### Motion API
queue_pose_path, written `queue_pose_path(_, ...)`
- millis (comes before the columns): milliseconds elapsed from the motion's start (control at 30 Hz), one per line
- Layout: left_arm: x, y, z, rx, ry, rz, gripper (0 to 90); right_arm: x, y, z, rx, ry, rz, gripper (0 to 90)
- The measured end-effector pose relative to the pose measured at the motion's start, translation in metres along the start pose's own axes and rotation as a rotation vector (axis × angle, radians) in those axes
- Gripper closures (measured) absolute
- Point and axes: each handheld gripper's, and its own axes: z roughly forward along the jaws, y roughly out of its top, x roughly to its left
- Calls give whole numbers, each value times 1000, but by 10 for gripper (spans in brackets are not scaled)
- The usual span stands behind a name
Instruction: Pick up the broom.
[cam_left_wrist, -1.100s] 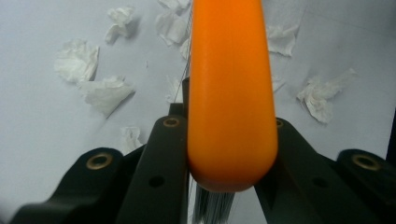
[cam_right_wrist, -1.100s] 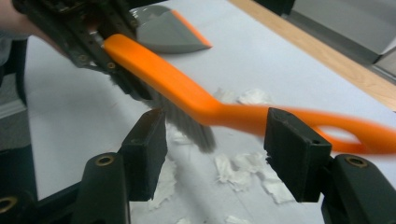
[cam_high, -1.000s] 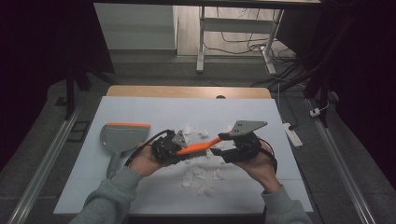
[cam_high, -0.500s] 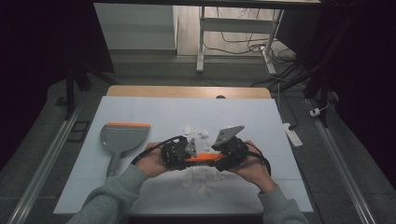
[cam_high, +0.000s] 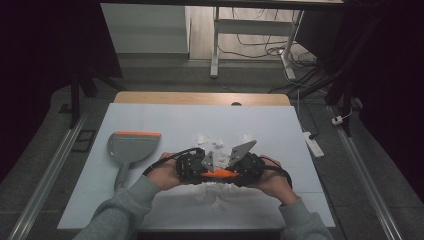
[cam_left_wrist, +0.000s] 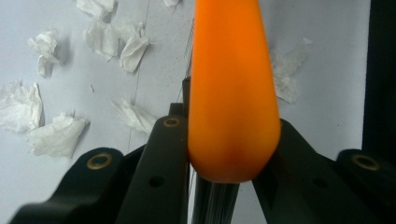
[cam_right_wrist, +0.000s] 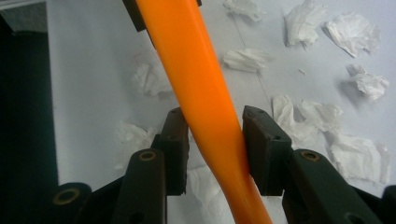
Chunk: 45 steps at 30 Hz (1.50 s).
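Note:
An orange handle (cam_high: 218, 174) lies level between my two grippers, low over the white table (cam_high: 280, 130). The left gripper (cam_high: 197, 170) is shut on the handle's thick rounded end (cam_left_wrist: 231, 93), which its jaws clamp from both sides. The right gripper (cam_high: 240, 172) faces it from the right. Its jaws have just been closing, and both pads (cam_right_wrist: 176, 135) now press on the handle's thinner part (cam_right_wrist: 196, 60). Torn white paper scraps (cam_high: 210, 141) lie scattered under and behind the grippers, and more scraps (cam_right_wrist: 355, 32) lie on the table past the right gripper's jaws.
A grey dustpan (cam_high: 131, 146) with an orange lip lies on the table's left side, its handle pointing toward me. More paper scraps (cam_high: 218, 202) sit near the front edge. A white power strip (cam_high: 313, 143) lies off the table's right edge.
Both hands have come closer together and lower toward the table. The handle went from tilted to level. The right gripper's jaws have closed onto it.

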Motion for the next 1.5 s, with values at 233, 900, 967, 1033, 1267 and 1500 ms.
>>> queue_pose_path(233, 2, -4, 0, -42, 6, -30, 775, 4, 2, -1, 7, -43, -36, 653)
queue_pose_path(900, -15, -88, -53, -318, 259, -388, 331, -5, -5, -17, -84, -145, 45, 701)
queue_pose_path(967, -21, -107, -52, -313, 272, -442, 323, -8, -8, -21, -98, -156, 58, 701)
queue_pose_path(1033, -24, -113, -51, -305, 277, -454, 313, -11, -10, -24, -107, -165, 73, 701)
queue_pose_path(1267, -39, -157, -50, -327, 341, -551, 324, -23, -21, -37, -141, -206, 124, 701)
queue_pose_path(1500, -43, -194, -50, -393, 372, -698, 321, -33, -34, -47, -148, -265, 196, 700)
